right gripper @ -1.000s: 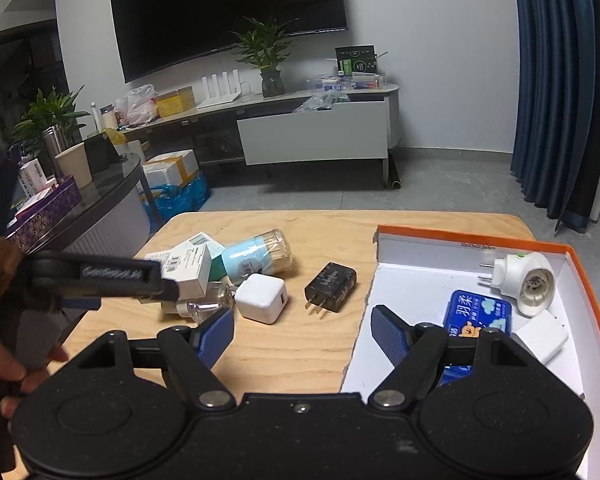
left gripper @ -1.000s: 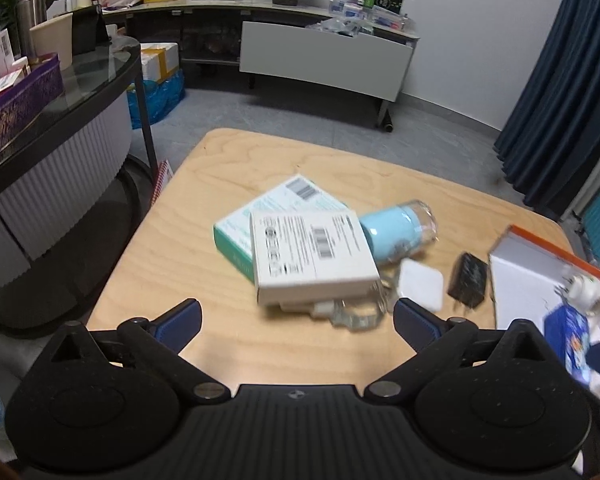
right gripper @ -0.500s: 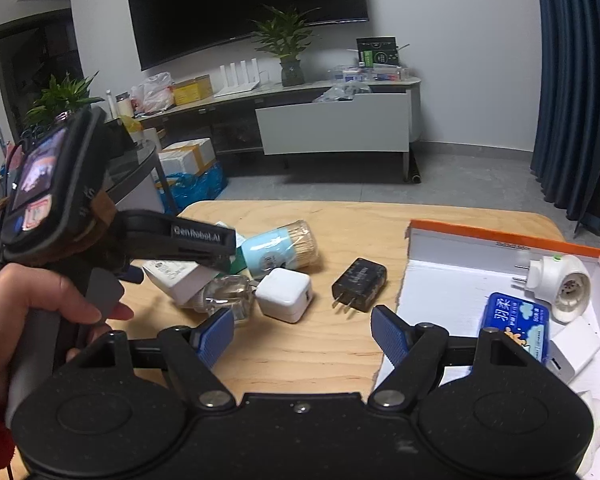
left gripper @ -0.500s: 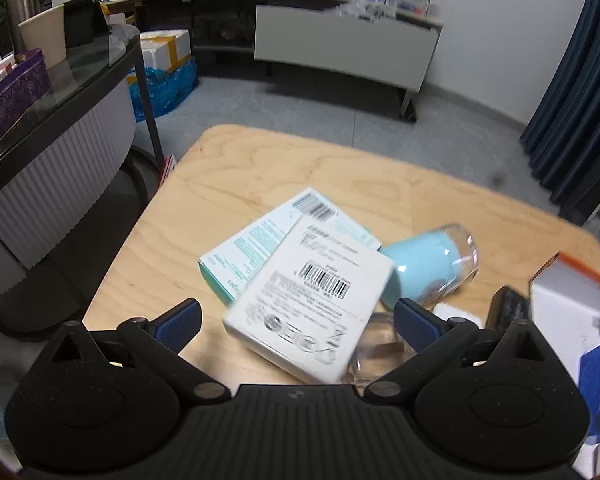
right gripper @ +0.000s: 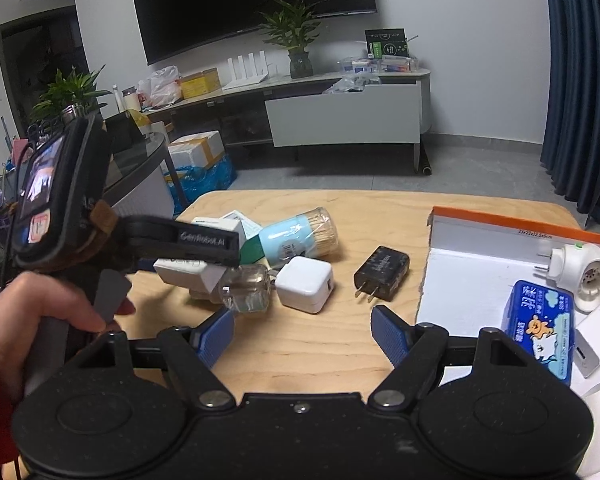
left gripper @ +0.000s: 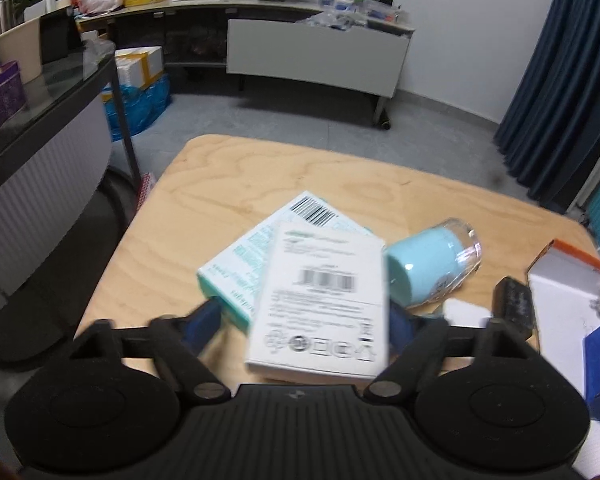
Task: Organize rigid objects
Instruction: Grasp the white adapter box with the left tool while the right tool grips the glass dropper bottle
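A white barcode box (left gripper: 324, 300) lies between the fingers of my left gripper (left gripper: 304, 320), on top of a teal-and-white box (left gripper: 244, 264). The fingers stand either side of it; contact is unclear through the blur. The box also shows in the right wrist view (right gripper: 188, 270) under the left gripper (right gripper: 204, 240). Beside it lie a blue toothpick jar (right gripper: 296, 234), a clear glass bottle (right gripper: 246, 288), a white charger cube (right gripper: 306, 284) and a black plug adapter (right gripper: 382, 272). My right gripper (right gripper: 302, 336) is open and empty above the table in front of them.
An orange-rimmed white tray (right gripper: 476, 276) at the right holds a blue tin (right gripper: 540, 328), a white plug-in socket (right gripper: 580, 276) and a white adapter (right gripper: 596, 344). The wooden table (right gripper: 340, 344) ends in rounded corners. A dark glass-topped counter (left gripper: 40, 128) stands left.
My left gripper has moved down and forward over the white barcode box, and its fingers have narrowed around it. My right gripper has shifted slightly; it stays open.
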Demonstrator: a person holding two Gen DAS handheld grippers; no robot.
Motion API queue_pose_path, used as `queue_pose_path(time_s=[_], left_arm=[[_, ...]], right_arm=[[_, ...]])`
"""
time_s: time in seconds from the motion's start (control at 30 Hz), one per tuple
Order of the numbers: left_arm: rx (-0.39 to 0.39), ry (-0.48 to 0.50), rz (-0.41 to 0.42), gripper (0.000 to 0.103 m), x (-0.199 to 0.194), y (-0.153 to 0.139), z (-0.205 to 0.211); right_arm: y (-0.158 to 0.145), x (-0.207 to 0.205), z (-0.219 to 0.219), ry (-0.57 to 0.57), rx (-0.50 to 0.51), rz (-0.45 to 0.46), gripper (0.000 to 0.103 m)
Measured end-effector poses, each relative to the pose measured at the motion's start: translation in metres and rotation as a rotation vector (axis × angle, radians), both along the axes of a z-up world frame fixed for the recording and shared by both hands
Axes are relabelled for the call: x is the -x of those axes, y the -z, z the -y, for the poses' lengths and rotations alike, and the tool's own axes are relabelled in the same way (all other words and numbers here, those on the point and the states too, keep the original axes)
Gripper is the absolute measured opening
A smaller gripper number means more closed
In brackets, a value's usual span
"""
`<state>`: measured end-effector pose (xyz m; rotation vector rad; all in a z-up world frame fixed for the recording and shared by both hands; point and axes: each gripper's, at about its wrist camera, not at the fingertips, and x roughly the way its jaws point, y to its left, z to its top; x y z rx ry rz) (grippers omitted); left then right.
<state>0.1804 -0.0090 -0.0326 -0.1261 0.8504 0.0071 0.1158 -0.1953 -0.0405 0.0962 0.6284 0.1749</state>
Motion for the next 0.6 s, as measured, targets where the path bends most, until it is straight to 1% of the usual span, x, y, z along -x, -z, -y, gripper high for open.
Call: queue_pose_path(time_s=[0.03,0.1,0.13,0.27,0.37,0.43,0.53,0.6], left_arm=[[-0.011,0.006,0.000,0.060,0.000,0.000,0.000],[0.016,0.029,0.008,0.060,0.002,-0.001,-0.005],[0.016,0.026,0.015,0.060,0.004,-0.002,-0.008],[0.033,0.010,0.045,0.060,0.018,-0.010,-0.024],[0.023,-0.011,0.060,0.060,0.032,-0.015,-0.038],[0.030,-0.024,0.061,0.060,0.042,-0.017,-0.048],[0.020,-0.045,0.062,0.060,0.055,-0.017,-0.059],[0.029,-0.049,0.056,0.060,0.062,-0.014,-0.063]], right_arm=[[0.001,-0.001,-0.002,-0.004,0.000,-0.004,0.089],[0.003,-0.004,-0.007,-0.014,0.001,-0.014,0.089],[0.004,-0.005,-0.010,-0.019,0.003,-0.018,0.089],[0.010,-0.018,-0.028,-0.055,-0.010,-0.038,0.089],[0.015,-0.029,-0.044,-0.100,0.002,-0.043,0.089],[0.018,-0.039,-0.055,-0.129,0.019,-0.046,0.090],[0.024,-0.056,-0.068,-0.138,0.032,-0.056,0.091],[0.030,-0.068,-0.074,-0.141,0.034,-0.072,0.091]])
